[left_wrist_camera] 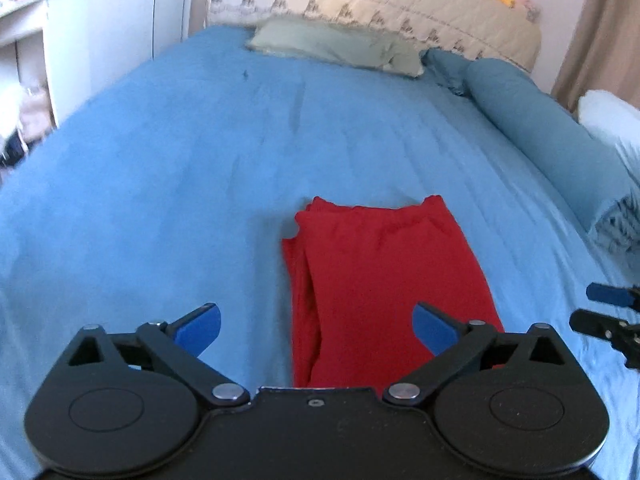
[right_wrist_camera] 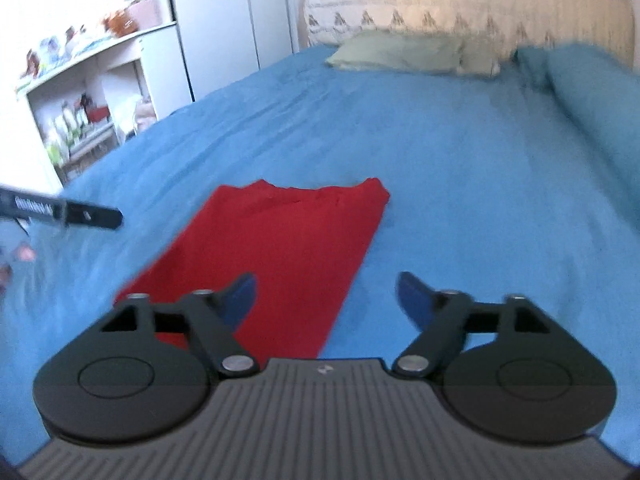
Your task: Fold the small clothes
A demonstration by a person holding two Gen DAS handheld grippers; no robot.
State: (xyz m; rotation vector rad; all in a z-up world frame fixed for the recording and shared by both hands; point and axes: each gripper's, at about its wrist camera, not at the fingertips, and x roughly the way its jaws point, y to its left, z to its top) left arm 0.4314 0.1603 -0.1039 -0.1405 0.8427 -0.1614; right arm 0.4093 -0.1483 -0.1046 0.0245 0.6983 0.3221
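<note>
A red garment [left_wrist_camera: 384, 272] lies folded into a long narrow strip on the blue bed sheet [left_wrist_camera: 160, 168]. My left gripper [left_wrist_camera: 316, 326] hangs above its near end, open wide, with nothing between its blue pads. In the right wrist view the same red garment [right_wrist_camera: 280, 248] runs from the lower left toward the middle. My right gripper [right_wrist_camera: 326, 298] is open above its right edge, holding nothing. The right gripper's fingers [left_wrist_camera: 604, 294] show at the right edge of the left wrist view, and a left gripper finger [right_wrist_camera: 88, 216] shows at the left of the right wrist view.
A pale green pillow [left_wrist_camera: 336, 46] and a blue bolster [left_wrist_camera: 532, 120] lie at the head of the bed, below a quilted headboard [left_wrist_camera: 400, 4] with soft toys on top. White shelves [right_wrist_camera: 76, 92] with small items and a white cabinet [right_wrist_camera: 232, 24] stand left of the bed.
</note>
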